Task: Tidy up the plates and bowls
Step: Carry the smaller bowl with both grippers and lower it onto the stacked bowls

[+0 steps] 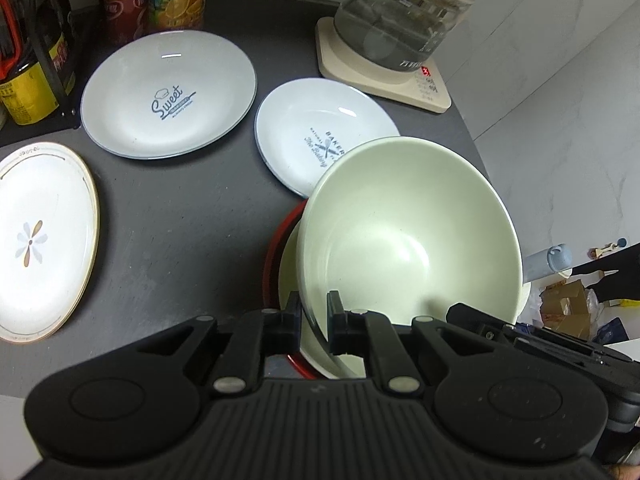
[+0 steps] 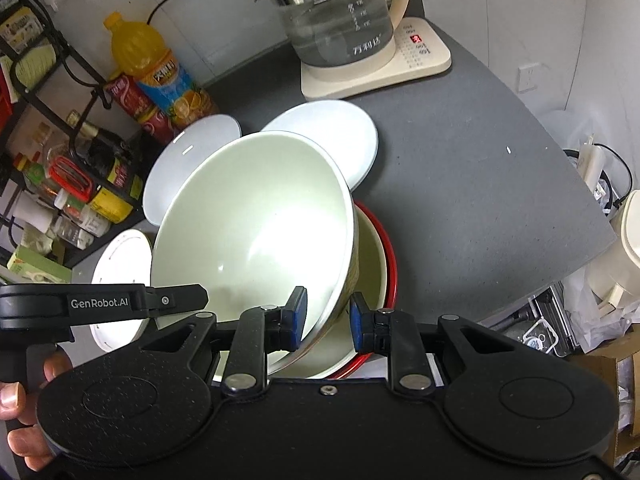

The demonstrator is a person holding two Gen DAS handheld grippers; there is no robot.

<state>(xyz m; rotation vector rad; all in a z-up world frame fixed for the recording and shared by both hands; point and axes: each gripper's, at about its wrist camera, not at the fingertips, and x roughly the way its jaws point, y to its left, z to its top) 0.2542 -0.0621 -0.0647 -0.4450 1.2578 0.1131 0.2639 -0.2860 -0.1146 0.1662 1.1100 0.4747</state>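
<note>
While both tools are at the same bowl, the findings are recorded as follows.

Left gripper [image 1: 313, 322]: closed on the near rim of the pale green bowl [image 1: 404, 232]; one finger is seen inside the wall, the other outside, with the rim pinched between them.

Right gripper [image 2: 325, 316]: set astride the bowl's near rim on the opposite side. The inner pad is at the wall; a gap is seen at the outer pad, so the jaws are judged parted, not clamped.

Bowl position: held tilted, directly ahead of both grippers, its mouth turned toward the cameras. It is raised partly out of a second cream bowl [image 2: 370, 256], which sits in a red-rimmed dish [image 2: 390, 252] on the grey counter [image 1: 188, 216].

Deciding relation: the load is carried by the left gripper alone; the nest lies just below and behind the lifted bowl, so seating is judged a matter of levelling and lowering.

Plates: a "Sweet" plate [image 1: 168, 94] and a "Bakery" plate [image 1: 312, 128] lie flat further back, apart from each other; a flower-patterned plate [image 1: 40, 240] lies to the left, unstacked.

Surroundings: a glass kettle [image 2: 336, 20] on its base stands at the far edge; a juice bottle [image 2: 160, 76] is noted at the rear left.

Risk: slippage is considered possible from a one-sided rim grip on a glazed wall.
</note>
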